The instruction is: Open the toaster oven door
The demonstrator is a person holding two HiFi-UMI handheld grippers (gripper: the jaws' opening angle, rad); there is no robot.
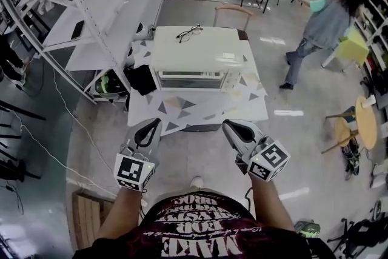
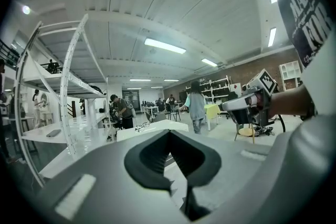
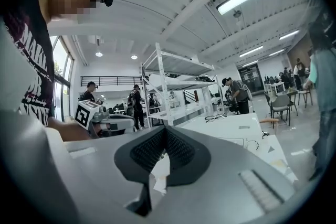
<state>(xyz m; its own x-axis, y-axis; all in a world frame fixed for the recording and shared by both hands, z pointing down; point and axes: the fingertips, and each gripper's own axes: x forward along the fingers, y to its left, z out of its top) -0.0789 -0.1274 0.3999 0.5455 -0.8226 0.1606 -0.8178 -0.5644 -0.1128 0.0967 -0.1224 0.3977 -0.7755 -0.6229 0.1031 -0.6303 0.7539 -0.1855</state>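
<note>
A white toaster oven (image 1: 194,54) stands on a low table (image 1: 200,109) covered with a triangle-patterned sheet. Its glass door (image 1: 193,80) faces me and is closed. A pair of glasses (image 1: 190,33) lies on the oven's top. Both grippers hover side by side above the floor, short of the table's near edge and apart from the oven. My left gripper (image 1: 154,123) is shut with nothing in it, and so is my right gripper (image 1: 227,124). In the left gripper view the oven top (image 2: 152,130) shows beyond the closed jaws. The right gripper view shows the oven (image 3: 231,131) ahead.
White shelving racks (image 1: 91,15) run along the left of the table. A chair (image 1: 233,11) stands behind it. A person (image 1: 318,30) walks on the floor at the right, near a round wooden table (image 1: 367,121). A wooden pallet (image 1: 88,215) lies at my lower left.
</note>
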